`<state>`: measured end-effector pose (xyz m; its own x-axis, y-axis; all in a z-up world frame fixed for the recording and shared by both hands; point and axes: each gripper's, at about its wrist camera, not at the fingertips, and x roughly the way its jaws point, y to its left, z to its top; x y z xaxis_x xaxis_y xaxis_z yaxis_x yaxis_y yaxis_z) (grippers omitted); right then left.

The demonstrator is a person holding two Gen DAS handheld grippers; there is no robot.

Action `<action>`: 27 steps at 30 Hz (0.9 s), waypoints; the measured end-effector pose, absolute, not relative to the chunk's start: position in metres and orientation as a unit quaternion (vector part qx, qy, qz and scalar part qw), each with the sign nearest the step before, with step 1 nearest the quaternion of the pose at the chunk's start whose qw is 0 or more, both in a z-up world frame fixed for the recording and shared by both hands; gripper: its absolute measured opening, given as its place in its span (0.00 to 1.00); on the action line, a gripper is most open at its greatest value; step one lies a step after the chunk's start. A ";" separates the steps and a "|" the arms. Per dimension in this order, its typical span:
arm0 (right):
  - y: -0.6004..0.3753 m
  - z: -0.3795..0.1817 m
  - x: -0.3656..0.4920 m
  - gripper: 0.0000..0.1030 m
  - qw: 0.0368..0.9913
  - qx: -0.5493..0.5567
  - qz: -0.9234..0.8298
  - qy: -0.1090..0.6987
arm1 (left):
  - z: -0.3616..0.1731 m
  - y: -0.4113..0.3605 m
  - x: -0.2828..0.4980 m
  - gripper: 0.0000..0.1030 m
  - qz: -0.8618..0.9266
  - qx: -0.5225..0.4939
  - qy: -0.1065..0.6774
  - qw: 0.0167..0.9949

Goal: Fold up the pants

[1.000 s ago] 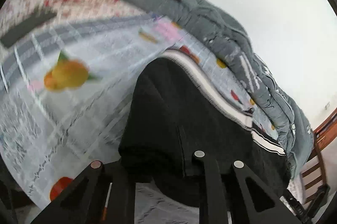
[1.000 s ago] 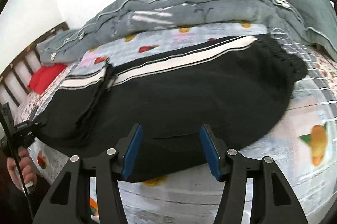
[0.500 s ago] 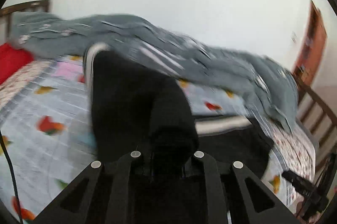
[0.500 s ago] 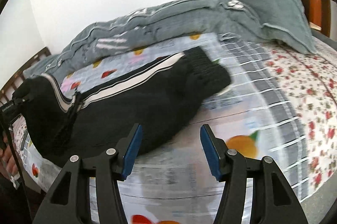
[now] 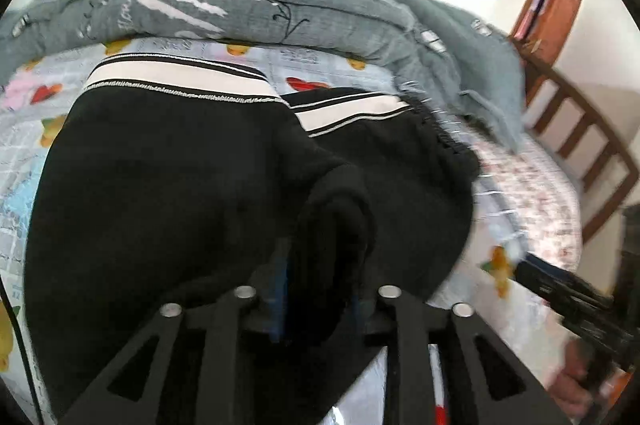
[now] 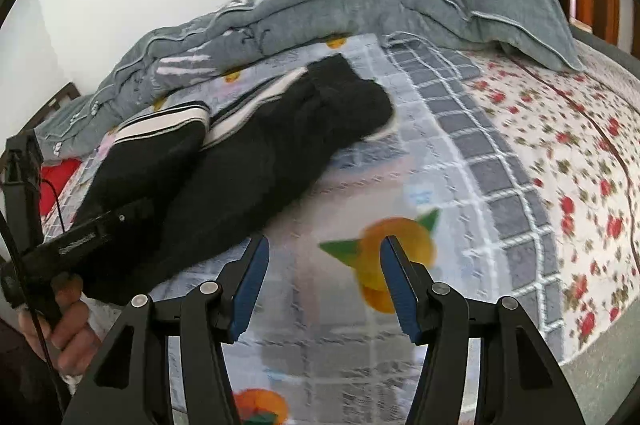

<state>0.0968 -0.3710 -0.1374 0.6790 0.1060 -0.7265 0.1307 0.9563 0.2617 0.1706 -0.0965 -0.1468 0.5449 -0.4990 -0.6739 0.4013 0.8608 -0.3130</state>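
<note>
Bedsheet (image 6: 460, 161); pants (image 5: 168, 193) between left gripper (image 5: 320, 289) pads.

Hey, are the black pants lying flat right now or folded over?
Folded over. One end of the pants lies doubled back on the rest, its white stripe stacked above the other, held by the left tool.

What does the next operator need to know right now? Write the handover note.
Left gripper: shut on a bunched black end of the pants, carrying it over the rest of the garment.
Right gripper: open, holding nothing, above the fruit-print bedsheet beside the pants.
Pants: on the bed in front of the grey quilt, white side stripe toward the quilt.
Done: one fold under way, the gripped layer doubled over the lower one.
Left: lay the end down, release, and probably smooth and fold again.
</note>
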 end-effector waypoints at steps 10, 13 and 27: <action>-0.291 -0.124 0.138 0.65 0.904 0.172 0.098 0.379 | -0.123 0.016 0.121 0.64 -0.178 -0.060 0.328 0.926; -0.271 -0.134 0.154 0.67 0.901 0.172 0.110 0.384 | -0.135 0.042 0.113 0.66 -0.172 -0.070 0.345 0.920; -0.263 -0.133 0.189 0.19 0.899 0.167 0.156 0.373 | -0.199 -0.007 0.124 0.79 -0.127 -0.026 0.401 0.907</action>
<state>0.1886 -0.2627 -0.1328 0.6735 0.4055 -0.6181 -0.1566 0.8954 0.4168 0.1240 -0.0068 -0.1990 0.6466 -0.2514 -0.7202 0.2100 0.9663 -0.1487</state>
